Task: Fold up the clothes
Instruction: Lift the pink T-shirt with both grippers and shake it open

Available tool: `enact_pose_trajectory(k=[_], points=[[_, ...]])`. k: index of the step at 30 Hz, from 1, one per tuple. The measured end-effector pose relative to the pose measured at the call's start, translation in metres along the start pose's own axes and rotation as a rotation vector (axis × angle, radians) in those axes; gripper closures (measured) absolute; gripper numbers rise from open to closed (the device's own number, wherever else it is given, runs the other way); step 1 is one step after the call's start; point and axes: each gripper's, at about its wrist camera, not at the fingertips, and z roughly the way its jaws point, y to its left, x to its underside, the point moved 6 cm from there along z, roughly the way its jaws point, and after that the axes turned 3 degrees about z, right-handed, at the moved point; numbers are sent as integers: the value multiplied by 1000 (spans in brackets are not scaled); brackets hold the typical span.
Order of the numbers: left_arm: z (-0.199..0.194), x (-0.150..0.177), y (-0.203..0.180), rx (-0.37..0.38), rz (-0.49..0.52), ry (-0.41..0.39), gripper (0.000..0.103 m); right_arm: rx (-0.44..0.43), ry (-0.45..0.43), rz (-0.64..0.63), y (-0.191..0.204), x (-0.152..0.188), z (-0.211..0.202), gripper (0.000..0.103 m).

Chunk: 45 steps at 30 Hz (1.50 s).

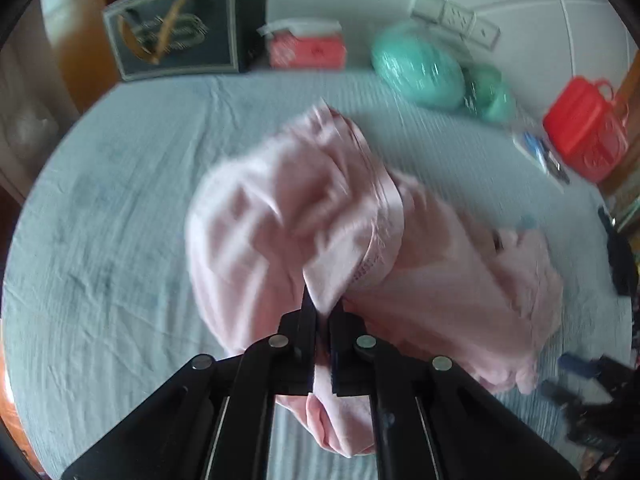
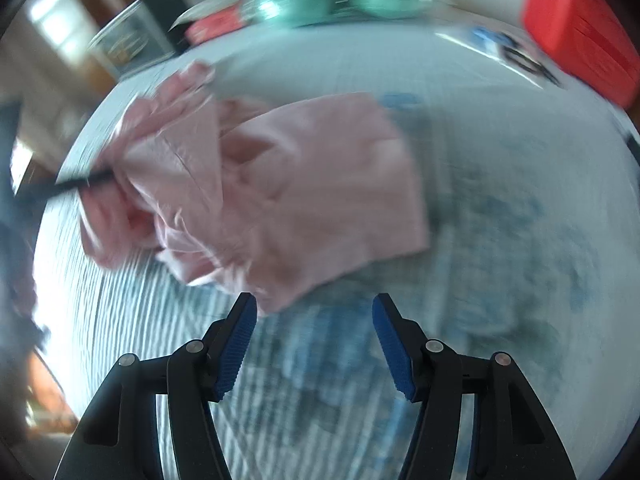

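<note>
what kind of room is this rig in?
Probably a home, likely a bedroom or living room. A pink garment lies on a blue-grey quilted cloth spread over a table or bed, with a power strip and a red lidded container at the back.

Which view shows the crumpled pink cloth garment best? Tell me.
The right wrist view: the crumpled pink cloth garment lies nearly whole on the bed, though blurred. The left wrist view shows it closer, partly hidden behind the left gripper clamping its fold.

no legible text anywhere
</note>
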Motion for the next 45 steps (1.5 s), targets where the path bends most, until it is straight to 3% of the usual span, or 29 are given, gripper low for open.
enact_pose_trajectory(k=[3,5,6,7,11,14,17,19,20,23,27,29,31,37,44,45], points=[[-26,-16,21,-1,-31,-56,98,20,19,-73,17,-7,20,41],[-42,-25,30,-6,-48,-91,98,23,31,-84,22,-13,30,68],[-52,-31,35,-7,-55,-111,98,28,-7,-71,18,-23,19,101],[-61,-36,40,-9,-57,-130,98,34,-49,-55,14,-33,7,102],[-90,-66,48,-22,-42,-197,98,56,-216,6,-4,-75,-43,102],[-114,-85,53,-10,-53,-243,98,13,-298,68,-22,-108,-92,102],[-135,-93,62,-16,-68,-275,98,-52,-249,139,-40,-114,-98,92],[-140,-86,74,-25,-90,-268,98,-37,-189,157,-44,-104,-83,69],[-138,-80,81,-28,-101,-255,98,-50,-148,170,-42,-96,-69,65],[-128,-61,100,-42,-133,-212,98,-102,-44,211,-35,-75,-30,64],[-119,-41,118,-41,-166,-169,98,-129,22,256,-21,-68,6,64],[-118,-36,124,-47,-167,-157,98,-133,20,275,-18,-77,15,57],[-116,-32,131,-49,-168,-142,98,-142,8,295,-15,-86,19,41],[-112,-30,139,-35,-146,-123,98,-200,-30,312,8,-104,9,40],[-102,-29,141,1,-106,-101,98,-136,48,318,23,-100,38,39],[-100,-30,142,3,-99,-97,98,-135,61,308,27,-97,45,43]])
